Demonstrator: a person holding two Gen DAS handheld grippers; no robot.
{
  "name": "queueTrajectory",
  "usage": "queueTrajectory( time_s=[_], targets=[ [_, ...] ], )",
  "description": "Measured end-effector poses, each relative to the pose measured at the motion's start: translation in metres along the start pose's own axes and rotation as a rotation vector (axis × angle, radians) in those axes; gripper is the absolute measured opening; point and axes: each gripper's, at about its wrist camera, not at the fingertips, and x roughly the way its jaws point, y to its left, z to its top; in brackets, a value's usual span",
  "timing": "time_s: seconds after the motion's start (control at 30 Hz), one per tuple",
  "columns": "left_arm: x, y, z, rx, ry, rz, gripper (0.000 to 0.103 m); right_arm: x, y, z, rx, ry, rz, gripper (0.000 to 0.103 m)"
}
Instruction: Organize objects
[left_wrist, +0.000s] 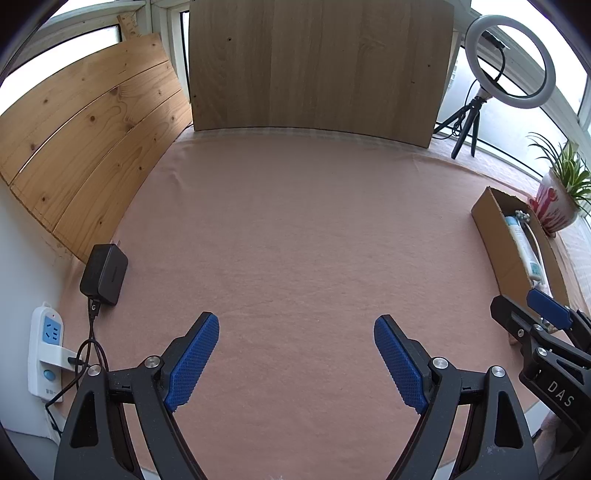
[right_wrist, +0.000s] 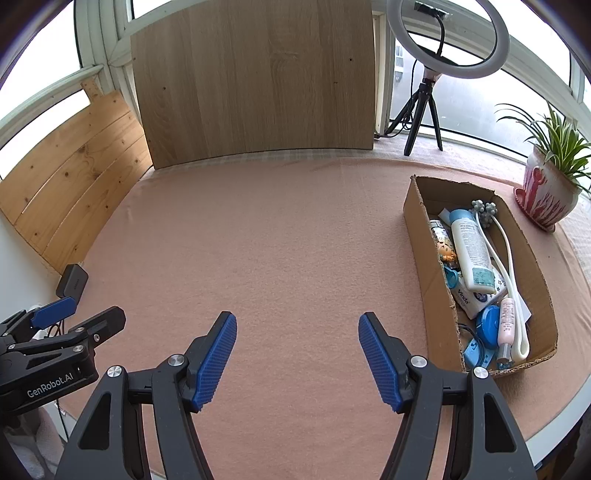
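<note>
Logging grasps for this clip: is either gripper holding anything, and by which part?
Nothing is held: left gripper and right gripper are both open over bare cloth.

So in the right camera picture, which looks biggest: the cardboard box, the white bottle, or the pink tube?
1. cardboard box
2. white bottle
3. pink tube
The tube lies nearer the camera yet still looks smallest.

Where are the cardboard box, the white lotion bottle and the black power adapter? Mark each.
cardboard box (right_wrist: 419, 218): right wrist view, left outer wall.
white lotion bottle (right_wrist: 472, 251): right wrist view, middle of label.
black power adapter (left_wrist: 105, 275): left wrist view, top face.
</note>
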Motion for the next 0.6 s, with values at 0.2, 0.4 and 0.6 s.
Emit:
queueTrajectory(
  time_s=[0.2, 0.4, 0.6],
  targets=[
    [0.0035, 0.0026, 0.0040, 0.012, 0.001, -0.005, 0.089, 0.0004, -0.0001, 0.0006, -0.001, 0.001, -0.001, 0.065],
    [0.0041, 0.0022, 0.0054, 0.014, 0.001, -0.005, 0.089, 0.0020, -0.0013, 0.0017, 0.002, 0.004, -0.004, 0.065],
    [0.0050, 0.0024, 0.0061, 0.015, 0.001, -0.005, 0.089, 0.0032, -0.0018, 0.0021, 0.002, 0.008, -0.002, 0.065]
  ],
)
